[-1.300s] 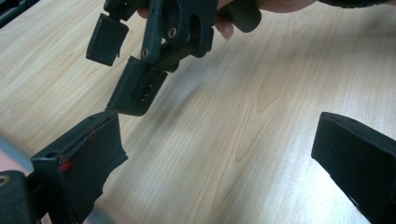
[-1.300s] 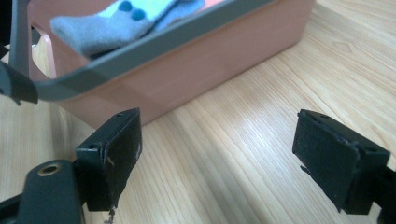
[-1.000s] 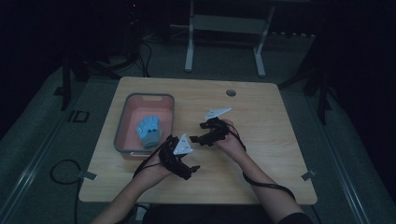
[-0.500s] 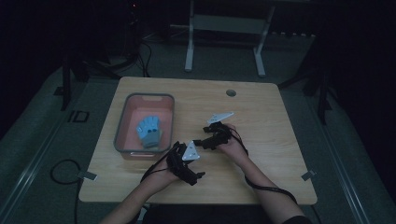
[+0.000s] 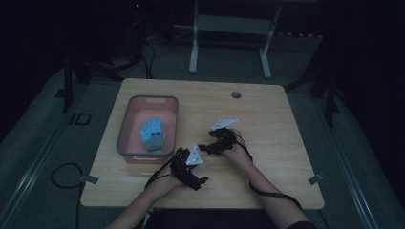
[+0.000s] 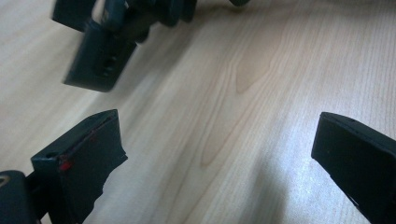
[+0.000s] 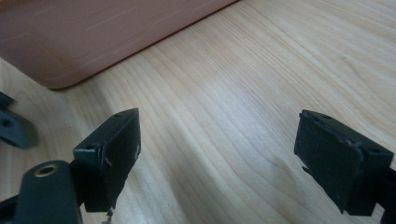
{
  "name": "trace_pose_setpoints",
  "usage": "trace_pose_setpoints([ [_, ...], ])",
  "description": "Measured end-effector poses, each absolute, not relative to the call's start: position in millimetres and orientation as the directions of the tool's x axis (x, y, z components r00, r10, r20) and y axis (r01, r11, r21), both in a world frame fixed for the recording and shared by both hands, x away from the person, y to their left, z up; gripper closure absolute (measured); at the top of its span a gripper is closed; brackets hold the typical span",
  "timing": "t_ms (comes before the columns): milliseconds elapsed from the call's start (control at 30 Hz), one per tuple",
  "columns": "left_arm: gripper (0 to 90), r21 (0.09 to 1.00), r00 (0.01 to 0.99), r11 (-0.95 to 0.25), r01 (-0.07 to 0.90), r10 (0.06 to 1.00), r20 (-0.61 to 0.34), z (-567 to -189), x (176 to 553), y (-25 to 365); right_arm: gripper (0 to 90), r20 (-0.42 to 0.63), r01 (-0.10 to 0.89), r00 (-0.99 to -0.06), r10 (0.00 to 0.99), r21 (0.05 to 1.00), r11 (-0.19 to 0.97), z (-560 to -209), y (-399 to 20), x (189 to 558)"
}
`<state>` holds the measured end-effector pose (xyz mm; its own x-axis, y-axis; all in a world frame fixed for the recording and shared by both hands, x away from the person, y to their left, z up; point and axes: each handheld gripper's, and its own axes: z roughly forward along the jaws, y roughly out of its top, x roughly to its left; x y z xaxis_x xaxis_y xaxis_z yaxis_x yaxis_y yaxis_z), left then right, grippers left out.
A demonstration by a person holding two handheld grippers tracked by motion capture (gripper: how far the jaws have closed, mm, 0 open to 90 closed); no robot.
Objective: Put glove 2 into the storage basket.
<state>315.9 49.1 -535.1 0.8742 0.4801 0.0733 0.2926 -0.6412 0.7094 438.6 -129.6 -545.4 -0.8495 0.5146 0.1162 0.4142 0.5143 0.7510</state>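
Observation:
Both grippers hover low over the front middle of the wooden table, close together. My left gripper is open, with bare wood between its jaws; a black finger of the other gripper shows at that view's top left. Just right of it, my right gripper is also open over bare wood. A pink bin stands to their left, and its wall lies just ahead in the right gripper view. A light blue glove-like object lies inside the bin.
A small dark round hole sits near the table's far edge. A cable trails from the right hand off the front edge. Dark floor and a white stand lie beyond the table.
Both grippers have drawn back toward the person's side of the table, the left one also shifting slightly right. Most of that happened in the first half second. The bin and blue object are unmoved.

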Motion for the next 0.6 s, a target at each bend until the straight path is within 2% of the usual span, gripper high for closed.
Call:
trace_pose_setpoints([
  [600, 1.8, 0.700, 0.873, -0.653, 0.289, 0.479, 0.087, -548, 312, 45, 14.7, 0.095, 0.415, -0.840, 0.534, 0.747, 0.520, -554, -130, 439],
])
